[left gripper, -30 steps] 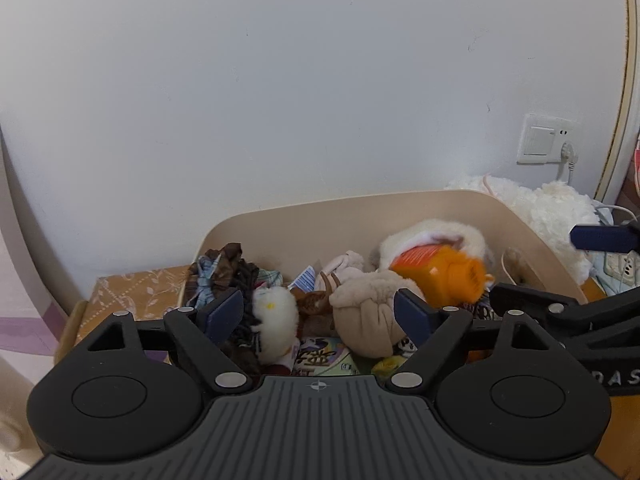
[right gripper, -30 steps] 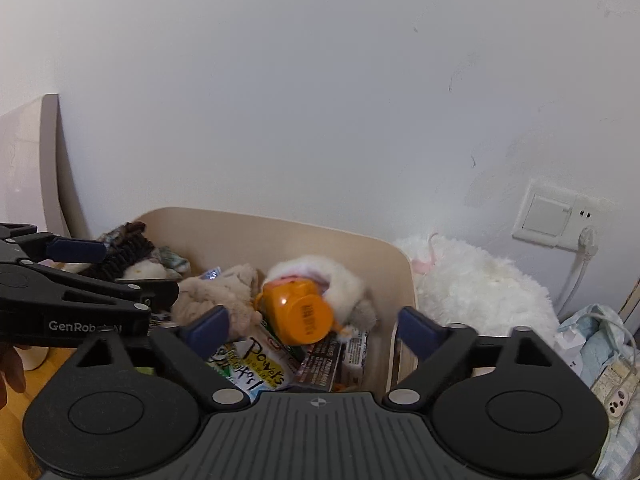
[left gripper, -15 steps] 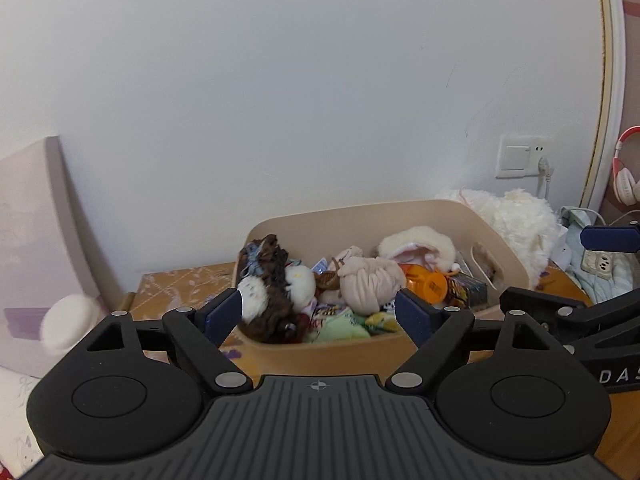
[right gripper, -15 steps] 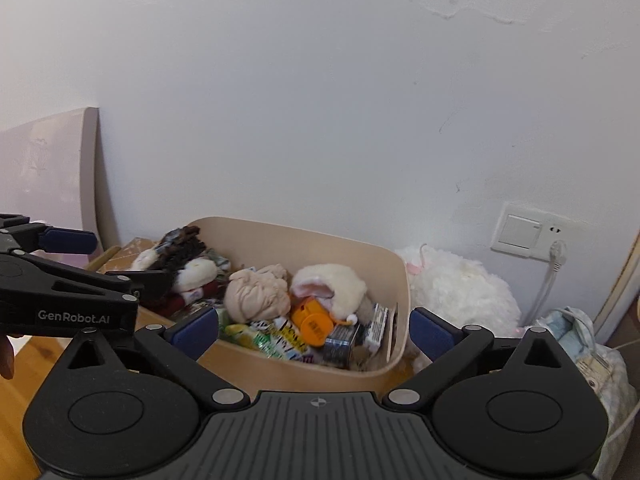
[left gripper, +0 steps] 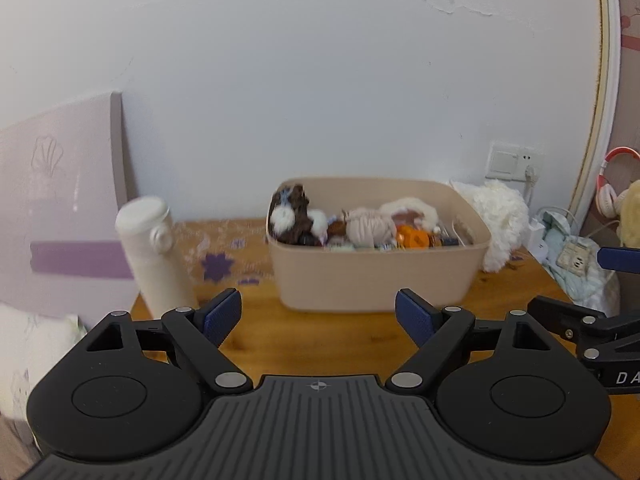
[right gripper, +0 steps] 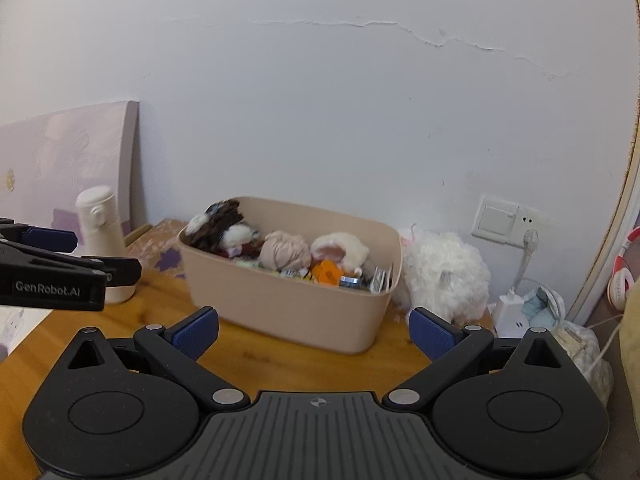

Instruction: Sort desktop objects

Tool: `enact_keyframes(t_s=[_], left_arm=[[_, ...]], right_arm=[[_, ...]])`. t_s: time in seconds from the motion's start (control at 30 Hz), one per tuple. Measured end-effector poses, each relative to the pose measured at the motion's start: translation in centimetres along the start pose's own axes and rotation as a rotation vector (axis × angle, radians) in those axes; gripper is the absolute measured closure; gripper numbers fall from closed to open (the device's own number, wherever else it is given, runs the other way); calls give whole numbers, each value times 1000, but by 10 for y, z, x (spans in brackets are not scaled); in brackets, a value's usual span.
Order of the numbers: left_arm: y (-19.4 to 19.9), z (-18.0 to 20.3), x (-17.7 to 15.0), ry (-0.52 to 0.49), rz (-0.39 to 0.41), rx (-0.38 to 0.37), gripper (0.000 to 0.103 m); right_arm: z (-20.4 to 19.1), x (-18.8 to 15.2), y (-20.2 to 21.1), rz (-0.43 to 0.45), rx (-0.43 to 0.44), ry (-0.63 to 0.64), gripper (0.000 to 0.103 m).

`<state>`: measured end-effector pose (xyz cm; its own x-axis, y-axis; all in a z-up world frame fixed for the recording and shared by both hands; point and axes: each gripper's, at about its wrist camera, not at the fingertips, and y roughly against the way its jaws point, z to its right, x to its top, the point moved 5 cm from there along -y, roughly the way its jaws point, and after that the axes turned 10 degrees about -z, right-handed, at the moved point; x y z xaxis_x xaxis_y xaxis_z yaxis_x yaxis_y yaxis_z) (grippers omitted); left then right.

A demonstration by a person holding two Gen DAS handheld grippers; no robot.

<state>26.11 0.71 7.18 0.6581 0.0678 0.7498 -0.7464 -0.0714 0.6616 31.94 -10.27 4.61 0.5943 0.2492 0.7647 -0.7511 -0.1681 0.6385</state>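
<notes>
A beige plastic bin [left gripper: 376, 284] [right gripper: 288, 304] stands on the wooden desk [left gripper: 320, 340] against the wall. It is filled with several small items: dark and white furry scrunchies [left gripper: 294, 218], a beige cloth bundle [right gripper: 285, 251], an orange toy [left gripper: 412, 236] and snack packets. My left gripper [left gripper: 319, 316] hangs open and empty over the desk, well short of the bin. My right gripper [right gripper: 314, 332] is likewise open with nothing between its blue pads, in front of the bin's near wall.
A white bottle [left gripper: 154, 252] [right gripper: 103, 242] stands at the desk's left. A fluffy white toy [right gripper: 444, 276] sits right of the bin, under a wall socket [right gripper: 502, 220]. A bag and cables [left gripper: 576, 264] lie at the far right, a pale panel [left gripper: 60, 200] at the left.
Both grippers have pulled back and up from right over the bin. The whole bin, the white bottle and the desk surface have come into view. Jaws stay open.
</notes>
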Motion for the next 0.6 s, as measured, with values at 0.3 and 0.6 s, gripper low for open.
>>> enact_keyframes(t_s=[0.3, 0.6], left_arm=[[43, 1, -54, -30, -4, -30, 17], [80, 5, -97, -79, 1, -21, 17]], right_arm=[[-15, -45, 54, 5, 13, 46, 0], [-33, -88, 109, 72, 25, 70, 0]])
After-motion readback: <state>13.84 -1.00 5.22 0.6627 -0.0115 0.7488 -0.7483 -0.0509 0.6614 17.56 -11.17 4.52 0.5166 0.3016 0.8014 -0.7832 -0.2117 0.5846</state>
